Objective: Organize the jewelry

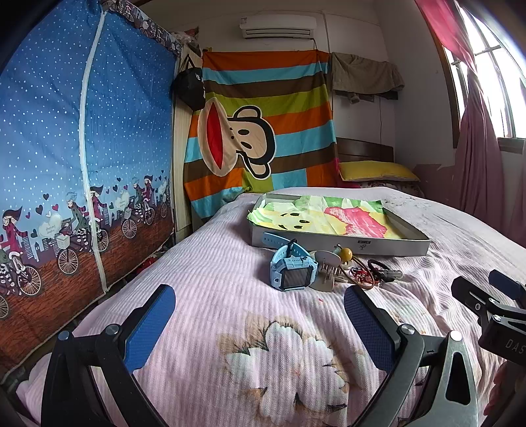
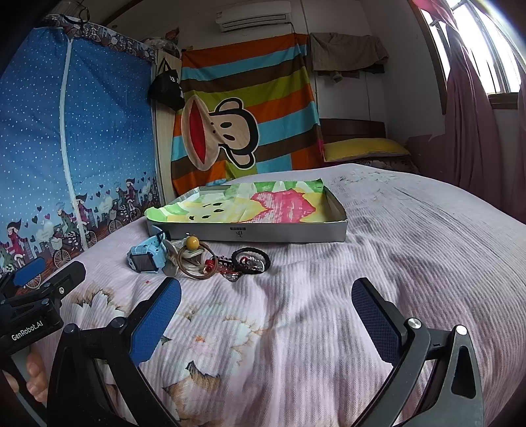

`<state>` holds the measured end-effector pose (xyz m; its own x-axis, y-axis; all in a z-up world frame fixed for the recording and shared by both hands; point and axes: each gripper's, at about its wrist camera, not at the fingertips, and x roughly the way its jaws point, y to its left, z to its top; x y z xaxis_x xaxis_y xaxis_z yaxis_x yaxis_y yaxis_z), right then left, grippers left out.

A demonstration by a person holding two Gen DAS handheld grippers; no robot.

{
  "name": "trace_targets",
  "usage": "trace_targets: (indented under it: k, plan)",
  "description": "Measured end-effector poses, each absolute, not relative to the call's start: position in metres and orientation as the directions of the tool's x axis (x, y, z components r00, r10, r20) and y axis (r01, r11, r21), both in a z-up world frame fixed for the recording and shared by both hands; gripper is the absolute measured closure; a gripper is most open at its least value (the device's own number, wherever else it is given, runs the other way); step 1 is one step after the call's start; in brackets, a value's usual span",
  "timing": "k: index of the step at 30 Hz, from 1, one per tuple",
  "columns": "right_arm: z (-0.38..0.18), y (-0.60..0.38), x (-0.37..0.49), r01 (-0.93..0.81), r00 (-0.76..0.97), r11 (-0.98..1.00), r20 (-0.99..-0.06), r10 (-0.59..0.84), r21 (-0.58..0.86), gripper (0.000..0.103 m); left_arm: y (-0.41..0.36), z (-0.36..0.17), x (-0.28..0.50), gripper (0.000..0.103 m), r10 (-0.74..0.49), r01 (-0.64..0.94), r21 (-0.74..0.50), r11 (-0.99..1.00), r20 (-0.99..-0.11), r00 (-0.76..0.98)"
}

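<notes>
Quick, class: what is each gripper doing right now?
Left gripper: open, holding nothing.
Right gripper: open, holding nothing.

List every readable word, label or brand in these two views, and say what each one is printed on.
"GenRobot.AI": on the body of the left gripper, seen in the right wrist view.
"DAS", cut off by the frame edge: on the body of the right gripper, seen in the left wrist view.
Small dark label on the front wall of the grey tray: too small to read.
Air conditioner badge: unreadable.
</notes>
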<state>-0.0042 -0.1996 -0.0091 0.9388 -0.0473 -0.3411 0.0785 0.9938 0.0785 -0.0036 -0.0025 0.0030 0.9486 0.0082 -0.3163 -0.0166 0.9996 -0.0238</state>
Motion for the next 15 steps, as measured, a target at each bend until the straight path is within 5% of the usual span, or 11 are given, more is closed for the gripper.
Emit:
trace_targets:
  k: [15]
  plan:
    - [-0.0094,-0.1993,-0.0048,0.08,0.939,0.994,-0.34,-0.049,0.077,0.001,-0.0025,0.0031,-0.0037,0.0,0.007,-0.016,-0.025,1.0,-0.316,0.949]
